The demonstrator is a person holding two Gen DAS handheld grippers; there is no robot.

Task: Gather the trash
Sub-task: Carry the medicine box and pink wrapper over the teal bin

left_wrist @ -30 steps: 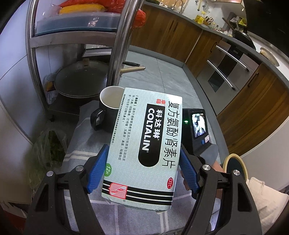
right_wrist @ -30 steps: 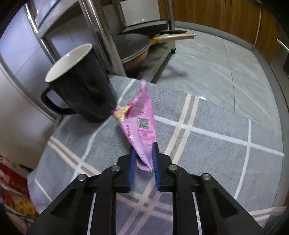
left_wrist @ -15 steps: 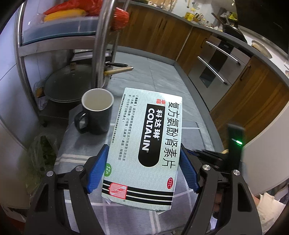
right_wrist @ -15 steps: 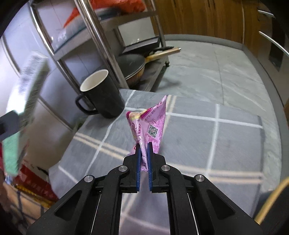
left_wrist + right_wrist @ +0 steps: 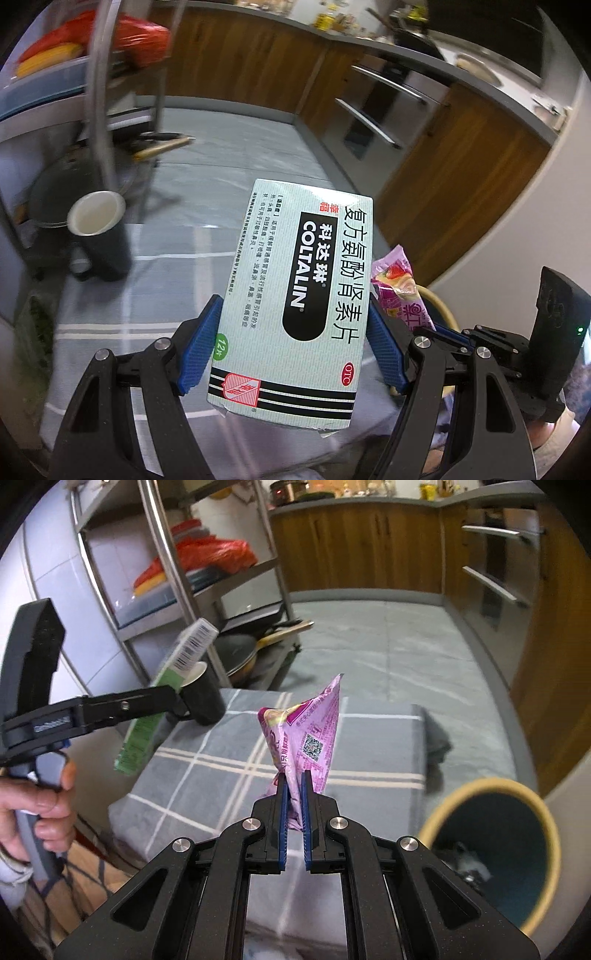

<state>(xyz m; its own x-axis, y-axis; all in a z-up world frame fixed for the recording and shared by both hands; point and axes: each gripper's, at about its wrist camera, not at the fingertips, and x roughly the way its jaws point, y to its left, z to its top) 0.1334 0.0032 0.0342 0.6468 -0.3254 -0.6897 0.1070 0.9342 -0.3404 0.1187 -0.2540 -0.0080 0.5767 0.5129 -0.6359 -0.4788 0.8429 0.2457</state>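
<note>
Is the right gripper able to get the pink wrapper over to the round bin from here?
Probably yes. The right gripper is shut on the pink wrapper, and the bin sits open-topped low to its right with nothing between them. The left gripper with the medicine box is off on the other side.

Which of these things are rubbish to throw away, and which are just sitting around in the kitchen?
For the job:
- medicine box, held in the left hand-held gripper
- pink wrapper, pinched in the right hand-held gripper
- bin

Just lying about:
- black mug
- pan
- red bag
- checked cloth
</note>
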